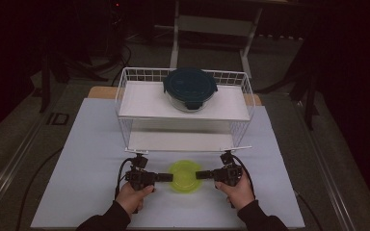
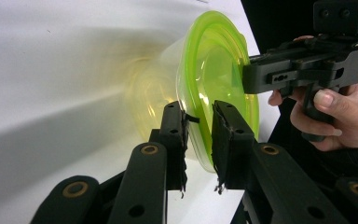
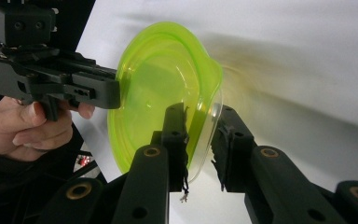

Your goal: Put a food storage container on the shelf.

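Observation:
A clear round container with a lime-green lid [image 1: 185, 176] sits on the white tabletop [image 1: 77, 159], just in front of the wire rack. My left gripper [image 1: 171, 177] reaches it from the left and my right gripper [image 1: 197, 174] from the right, both held level. In the left gripper view the jaws of my left gripper [image 2: 199, 135] close on the rim of the container [image 2: 214, 70], one pad under the lid edge and one on top. In the right gripper view my right gripper [image 3: 200, 135] pinches the opposite rim of the container [image 3: 158, 84] the same way.
A white wire rack [image 1: 125, 91] with two shelves stands behind the container. On its top shelf rests a glass container with a dark blue lid [image 1: 190, 88]. The lower shelf [image 1: 178, 141] is bare. The room around the table is dark.

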Motion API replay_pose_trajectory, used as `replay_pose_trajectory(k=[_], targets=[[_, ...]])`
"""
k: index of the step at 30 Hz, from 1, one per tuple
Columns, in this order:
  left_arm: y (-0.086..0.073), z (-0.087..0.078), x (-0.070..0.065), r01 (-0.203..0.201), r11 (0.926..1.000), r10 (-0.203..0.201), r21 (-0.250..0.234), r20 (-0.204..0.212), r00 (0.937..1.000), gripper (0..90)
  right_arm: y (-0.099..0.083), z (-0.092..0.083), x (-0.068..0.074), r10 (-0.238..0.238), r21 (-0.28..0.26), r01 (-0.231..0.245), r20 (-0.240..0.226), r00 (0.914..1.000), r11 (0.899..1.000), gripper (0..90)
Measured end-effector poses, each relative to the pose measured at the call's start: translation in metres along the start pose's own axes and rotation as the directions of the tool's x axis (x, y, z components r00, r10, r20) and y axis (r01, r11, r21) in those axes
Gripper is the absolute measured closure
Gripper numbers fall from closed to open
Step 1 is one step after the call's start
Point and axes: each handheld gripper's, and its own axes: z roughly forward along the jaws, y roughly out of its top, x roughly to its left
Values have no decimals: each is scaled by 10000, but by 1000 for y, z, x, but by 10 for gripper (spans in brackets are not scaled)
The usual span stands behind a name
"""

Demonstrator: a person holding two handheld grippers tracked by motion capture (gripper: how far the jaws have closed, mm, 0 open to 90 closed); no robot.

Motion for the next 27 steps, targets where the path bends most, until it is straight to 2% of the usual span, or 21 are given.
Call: replay_pose_trajectory(k=[6,9,10,15,22,23,27], targets=[[-2,-2,-3,-20,10000,18,94,195,9998,780,-6,-4,3,26,-106,-26,0,10000,9999,784],[-3,-6,-6,-417,9991,416,107,98,9991,813,-9,-8,8,-197,-301,200,130,9997,9993,810],[-3,-7,-6,-387,9991,386,143,110,9992,813,-10,-8,11,-368,-329,376,244,9990,9988,811],[-1,-11,-12,-563,9984,563,1,170,9983,814,-10,-11,15,-501,-435,512,245,9984,9977,811],[5,-22,-24,-954,9954,956,-79,366,9947,815,-8,-22,30,-917,-712,939,338,9952,9930,810],[8,-27,-30,-1130,9935,1134,-135,408,9927,814,-8,-28,36,-1024,-858,1048,315,9942,9908,810],[11,-35,-41,-1324,9908,1334,-266,436,9901,815,-7,-36,48,-1206,-1066,1243,410,9919,9865,811]])
